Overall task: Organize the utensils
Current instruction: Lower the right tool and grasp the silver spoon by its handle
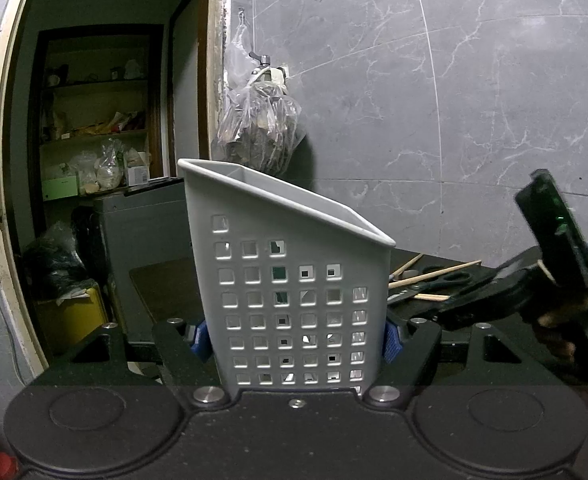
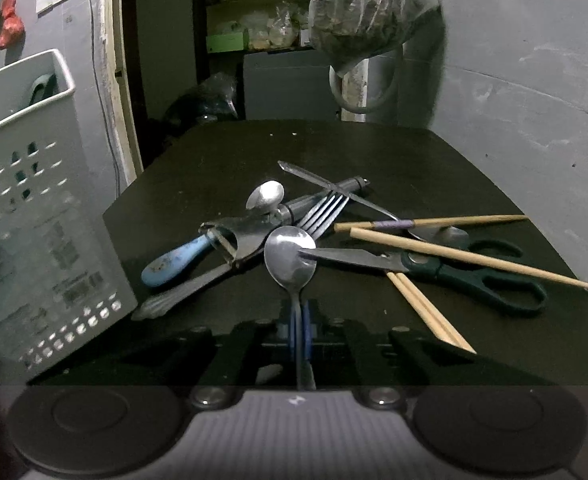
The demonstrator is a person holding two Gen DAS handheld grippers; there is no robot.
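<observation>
Our right tool is pressed together on the thin handle of a shiny steel spoon, whose bowl rests against the heap of utensils on the dark bench. We judge the spoon light, stiff and slippery, best pinched mid-handle so it cannot swivel. Just beyond lie a blue-handled peeler, a steel fork, dark green scissors and pale wooden chopsticks, crossing one another. Our left tool grips the sides of a tall grey perforated plastic utensil holder, upright at the bench's left, near the heap, its slanted mouth open for dropping utensils in.
</observation>
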